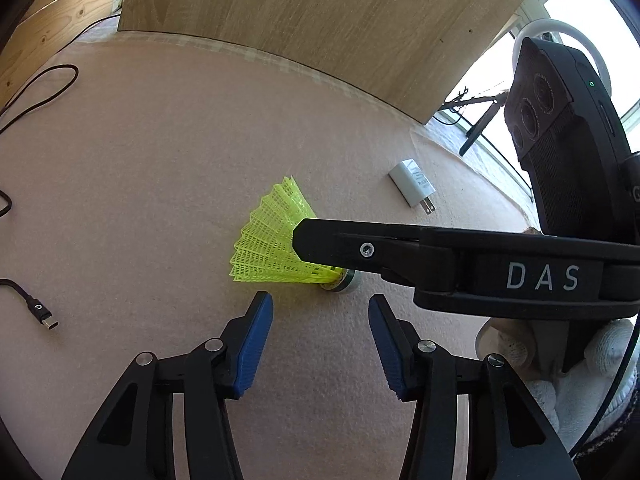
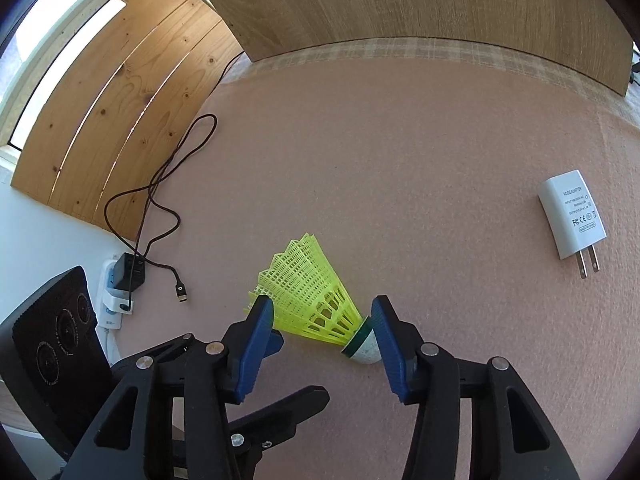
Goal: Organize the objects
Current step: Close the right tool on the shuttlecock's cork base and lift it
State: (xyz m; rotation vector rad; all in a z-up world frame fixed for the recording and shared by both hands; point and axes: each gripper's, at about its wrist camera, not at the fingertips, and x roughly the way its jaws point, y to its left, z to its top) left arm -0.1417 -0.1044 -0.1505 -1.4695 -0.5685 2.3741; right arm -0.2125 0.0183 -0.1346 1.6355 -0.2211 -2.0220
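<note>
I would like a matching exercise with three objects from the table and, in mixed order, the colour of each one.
Objects:
1. shuttlecock skirt
2. plug adapter
3. cable

Colours:
A. white
B. black
C. yellow-green

Pairs: 1-C, 2-A, 3-B

Pink felt surface (image 2: 400, 152) – wooden board (image 2: 400, 4) behind, bright window (image 1: 580, 8) beside

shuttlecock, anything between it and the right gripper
Nothing visible. The shuttlecock lies on its side on the mat, already between the fingers of the open right gripper, cork end by one pad; no firm grip shows.
</note>
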